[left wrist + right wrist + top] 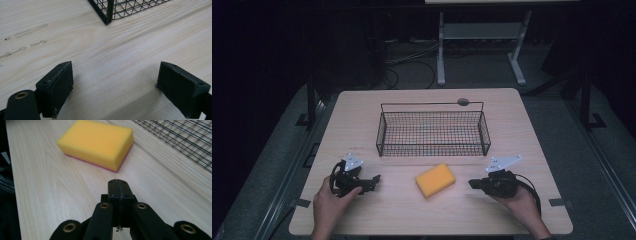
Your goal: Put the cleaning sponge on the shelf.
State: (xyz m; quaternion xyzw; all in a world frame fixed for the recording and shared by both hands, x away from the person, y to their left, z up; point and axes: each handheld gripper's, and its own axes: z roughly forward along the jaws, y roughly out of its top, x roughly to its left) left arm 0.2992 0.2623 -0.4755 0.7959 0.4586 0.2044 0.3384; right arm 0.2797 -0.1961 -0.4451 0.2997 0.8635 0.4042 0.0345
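A yellow sponge (435, 180) with a pink underside lies flat on the wooden table, in front of a black wire basket (432, 148). My right gripper (473, 183) sits to the sponge's right, pointing at it, a short gap away. In the right gripper view its jaws (119, 185) are pressed together with nothing between them, and the sponge (97, 142) lies ahead. My left gripper (373, 180) rests to the sponge's left, held by a hand. In the left gripper view its pads (58, 85) stand wide apart over bare table, with a basket corner (108, 13) beyond.
The basket holds nothing that I can see. A small round grommet (463, 102) sits at the table's far edge. Beyond the table stand a white metal frame (441, 55) and cables on a dark floor. Bare wood (412, 215) lies between the hands and the near edge.
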